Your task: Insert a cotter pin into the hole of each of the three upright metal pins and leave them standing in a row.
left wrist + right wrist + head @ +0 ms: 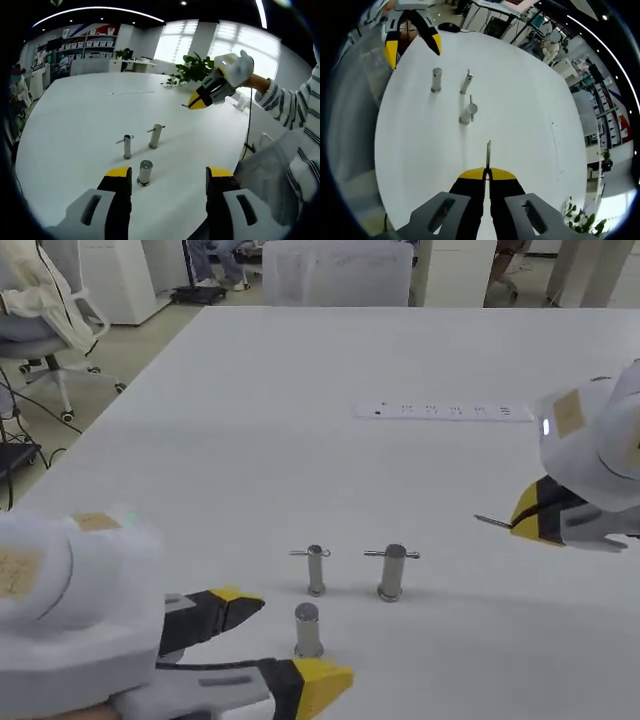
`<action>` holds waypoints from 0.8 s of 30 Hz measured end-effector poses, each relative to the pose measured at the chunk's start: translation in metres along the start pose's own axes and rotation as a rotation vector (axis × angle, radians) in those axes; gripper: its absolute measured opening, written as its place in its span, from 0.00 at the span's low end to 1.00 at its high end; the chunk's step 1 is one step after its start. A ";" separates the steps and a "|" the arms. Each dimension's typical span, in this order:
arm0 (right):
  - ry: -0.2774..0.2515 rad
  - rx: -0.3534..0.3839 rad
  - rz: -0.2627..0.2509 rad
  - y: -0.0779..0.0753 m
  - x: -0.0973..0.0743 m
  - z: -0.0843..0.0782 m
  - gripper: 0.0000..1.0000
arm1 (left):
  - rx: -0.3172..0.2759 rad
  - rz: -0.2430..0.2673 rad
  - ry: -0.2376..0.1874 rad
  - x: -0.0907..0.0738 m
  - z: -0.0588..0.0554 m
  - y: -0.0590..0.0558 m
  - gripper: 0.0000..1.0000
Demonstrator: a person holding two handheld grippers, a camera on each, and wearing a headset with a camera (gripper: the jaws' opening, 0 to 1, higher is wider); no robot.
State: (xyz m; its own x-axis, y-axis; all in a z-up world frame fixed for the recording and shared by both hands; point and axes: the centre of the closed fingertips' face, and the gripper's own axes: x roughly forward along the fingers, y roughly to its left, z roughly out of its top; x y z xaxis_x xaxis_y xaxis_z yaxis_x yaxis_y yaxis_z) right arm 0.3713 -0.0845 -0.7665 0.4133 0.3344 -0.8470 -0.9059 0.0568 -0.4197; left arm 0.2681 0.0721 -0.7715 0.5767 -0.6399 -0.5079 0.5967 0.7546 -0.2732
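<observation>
Work surface: large white desk (pixel 300 390) with a matt top.
Left gripper: white-bodied gripper with black jaws and yellow tips (pixel 169 172), held low over the near part of the desk. Jaws spread wide, with nothing clamped.
Bare pin: short upright cylindrical steel pin with a flat head (pixel 307 630). It stands on the desk just ahead of the left gripper's spread jaws, closer to one tip and apart from both. Its cross hole is not resolvable.
Fitted pins: two upright steel pins of the same kind, the left fitted pin (pixel 316 575) and the right fitted pin (pixel 391 578). They stand side by side just beyond the bare pin, toward the far edge of the desk.
Inserted cotter pins: one thin metal cotter pin (pixel 312 553) lies crosswise through the top of the left fitted pin. A second (pixel 392 554) lies crosswise through the right fitted pin. Both protrude on either side.
Layout: the bare pin stands in front of the left fitted pin, out of line with the pair.
Right gripper: matching white, black and yellow gripper (pixel 487 172), raised above the desk toward its right edge. Jaws pressed together on a loose cotter pin.
Loose cotter pin: thin metal pin (pixel 488 150) projecting straight forward from the closed tips, well apart from the three steel pins.
Power strip: flat white socket strip (pixel 445 412) lying on the desk toward the far right corner.
</observation>
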 end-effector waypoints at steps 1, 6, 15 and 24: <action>-0.008 0.006 -0.005 0.001 -0.002 0.002 0.02 | 0.008 -0.001 0.000 0.001 0.001 0.000 0.58; -0.040 0.011 -0.028 0.007 -0.012 0.009 0.02 | 0.009 -0.018 -0.003 0.006 0.009 -0.001 0.56; -0.097 0.003 -0.086 0.024 -0.015 0.025 0.02 | -0.027 -0.043 -0.046 0.011 0.022 -0.004 0.45; -0.131 0.032 -0.074 0.053 -0.015 0.033 0.02 | -0.034 -0.087 -0.044 0.018 0.028 -0.014 0.33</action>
State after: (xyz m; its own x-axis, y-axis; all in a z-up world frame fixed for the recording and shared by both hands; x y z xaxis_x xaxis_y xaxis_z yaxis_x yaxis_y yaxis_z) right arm 0.3137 -0.0560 -0.7652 0.4657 0.4477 -0.7633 -0.8766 0.1155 -0.4671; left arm 0.2857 0.0462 -0.7542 0.5481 -0.7086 -0.4445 0.6270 0.6997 -0.3423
